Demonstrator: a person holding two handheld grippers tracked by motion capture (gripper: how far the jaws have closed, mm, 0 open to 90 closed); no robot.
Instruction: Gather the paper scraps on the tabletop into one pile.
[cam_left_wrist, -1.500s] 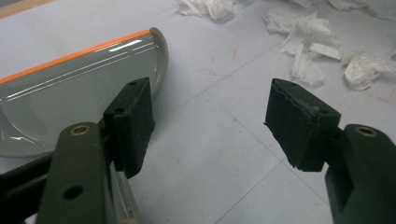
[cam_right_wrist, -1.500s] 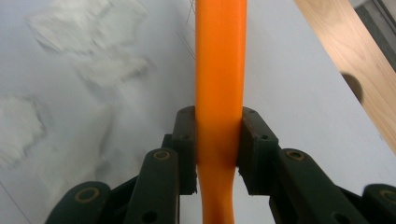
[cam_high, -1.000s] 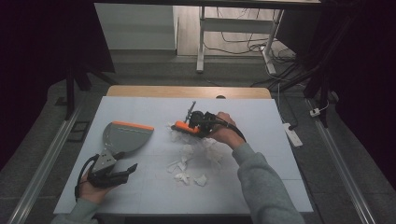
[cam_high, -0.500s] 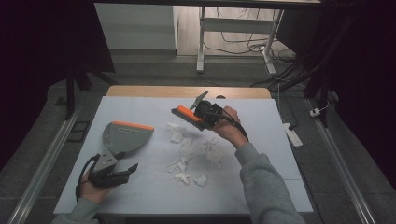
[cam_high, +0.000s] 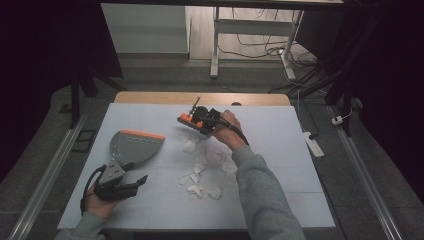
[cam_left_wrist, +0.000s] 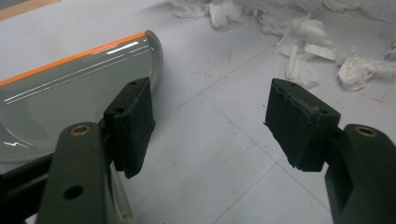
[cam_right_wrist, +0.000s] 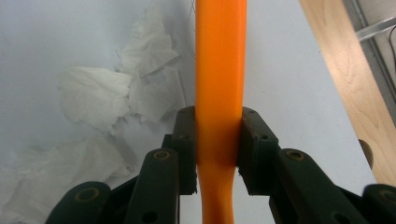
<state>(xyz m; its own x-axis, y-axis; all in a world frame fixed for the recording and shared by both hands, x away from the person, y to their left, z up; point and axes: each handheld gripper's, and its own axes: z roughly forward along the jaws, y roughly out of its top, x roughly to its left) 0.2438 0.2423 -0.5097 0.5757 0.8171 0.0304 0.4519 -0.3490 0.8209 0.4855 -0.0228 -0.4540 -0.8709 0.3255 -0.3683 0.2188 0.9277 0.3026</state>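
Since the earlier frames, the right hand-held gripper has carried its orange-handled brush away from the paper heap toward the desk's far edge, while the left hand-held gripper has kept its place.

From the high view, the brush sits at about 12 o'clock of the scattered white torn paper scraps, its long axis running roughly 10 to 4 o'clock, with the orange end pointing toward 10. A grey plastic dustpan with an orange lip lies at 9 o'clock of the scraps, lip toward the far side. All rest on the white desk.

Seen from the left gripper view, the jaws stand wide apart with nothing between them; the dustpan lies at 10 o'clock and the scraps at 1 o'clock.

Seen from the right gripper view, the jaws are clamped on the orange handle, which runs straight from 6 to 12 o'clock, with scraps at 9 o'clock.

No writing or brand can be read.
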